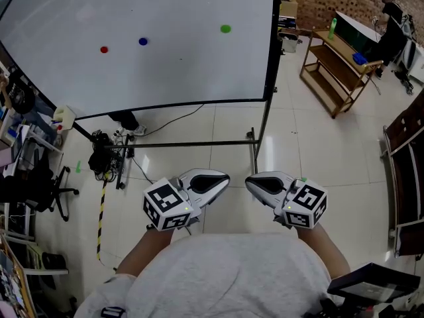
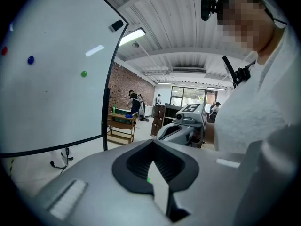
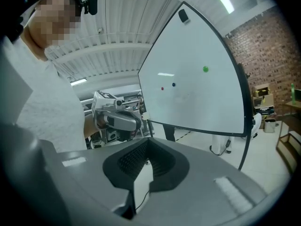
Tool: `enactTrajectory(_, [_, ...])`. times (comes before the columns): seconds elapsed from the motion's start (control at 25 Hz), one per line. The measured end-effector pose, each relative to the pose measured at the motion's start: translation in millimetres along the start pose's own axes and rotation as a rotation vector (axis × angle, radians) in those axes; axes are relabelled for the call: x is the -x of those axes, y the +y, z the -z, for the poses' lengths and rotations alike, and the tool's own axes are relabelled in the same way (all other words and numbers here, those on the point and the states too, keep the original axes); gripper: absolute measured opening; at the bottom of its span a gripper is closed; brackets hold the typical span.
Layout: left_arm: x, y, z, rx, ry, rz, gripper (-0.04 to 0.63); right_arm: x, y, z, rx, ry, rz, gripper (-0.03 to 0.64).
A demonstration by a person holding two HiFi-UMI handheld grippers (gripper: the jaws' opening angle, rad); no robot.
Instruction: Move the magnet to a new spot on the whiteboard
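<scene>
Three magnets (image 1: 143,42) on whiteboard (image 1: 165,71), well apart from left gripper (image 1: 224,178), right gripper (image 1: 250,181).

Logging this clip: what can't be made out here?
Head view: the whiteboard is cut off by the top and left edges.
Left gripper view: the red magnet is half clipped by the lens rim.
Right gripper view: the blue magnet is too small to show its shape.
No view tells which magnet is the one to move.
</scene>
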State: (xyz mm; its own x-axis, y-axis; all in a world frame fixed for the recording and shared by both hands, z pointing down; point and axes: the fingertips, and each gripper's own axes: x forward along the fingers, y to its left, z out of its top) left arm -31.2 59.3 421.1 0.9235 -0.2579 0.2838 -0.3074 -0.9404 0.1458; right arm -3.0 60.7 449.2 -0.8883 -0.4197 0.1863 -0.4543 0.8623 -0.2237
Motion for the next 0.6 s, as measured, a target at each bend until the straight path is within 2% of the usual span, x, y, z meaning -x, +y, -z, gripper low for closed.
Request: enactTrajectory(0.6, [16, 3, 4, 0.000, 0.009, 0.002, -0.015, -13, 8, -7, 0.019, 0.010, -0.010, 0.003])
